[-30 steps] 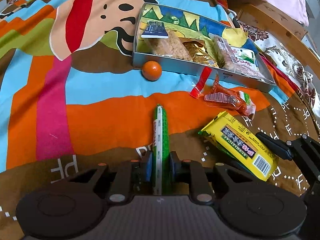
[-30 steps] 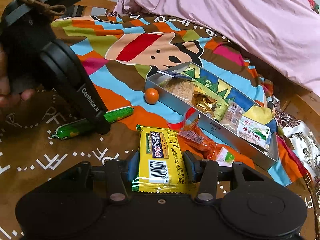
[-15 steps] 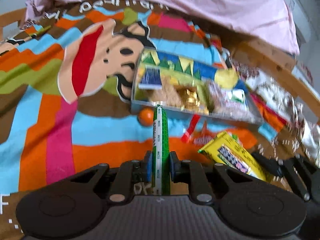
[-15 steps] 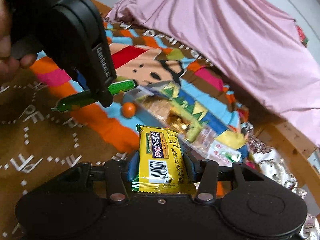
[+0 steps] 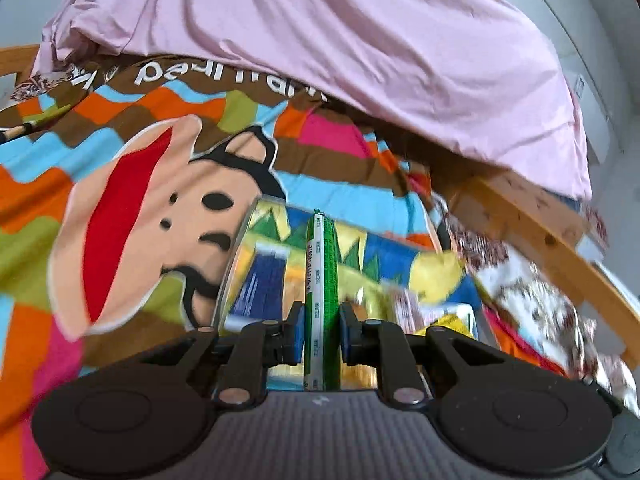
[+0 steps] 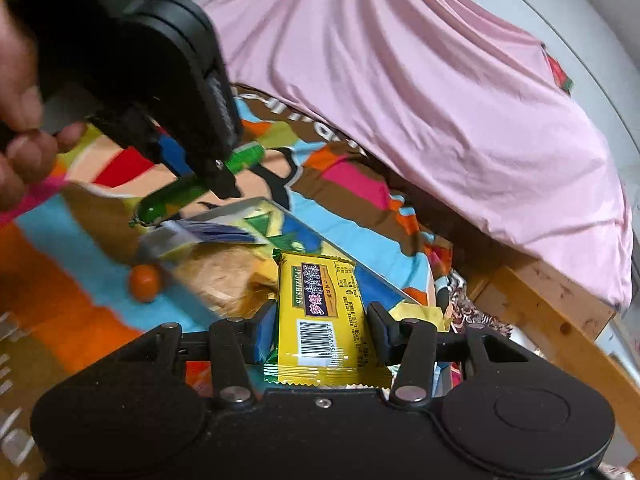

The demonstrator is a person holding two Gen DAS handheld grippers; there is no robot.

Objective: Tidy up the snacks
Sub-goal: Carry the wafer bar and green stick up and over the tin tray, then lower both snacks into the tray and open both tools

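My left gripper (image 5: 320,334) is shut on a long green sausage stick (image 5: 321,280), held in the air over the near part of the metal snack tray (image 5: 236,256). Seen from the right wrist, that green stick (image 6: 192,190) juts from the left gripper (image 6: 218,180) above the tray's left end (image 6: 160,242). My right gripper (image 6: 318,330) is shut on a yellow snack packet (image 6: 320,312), lifted over the tray. The tray holds several wrapped snacks, blurred here.
A small orange ball (image 6: 144,282) lies on the colourful cartoon blanket (image 5: 120,216) beside the tray's front wall. A pink quilt (image 5: 320,52) is heaped behind. A wooden bed rail (image 6: 560,300) runs along the right. A person's hand (image 6: 20,120) holds the left gripper.
Both grippers lifted their snacks off the blanket and carried them forward over the tray. The views tilted up, so the pink quilt now fills the top.
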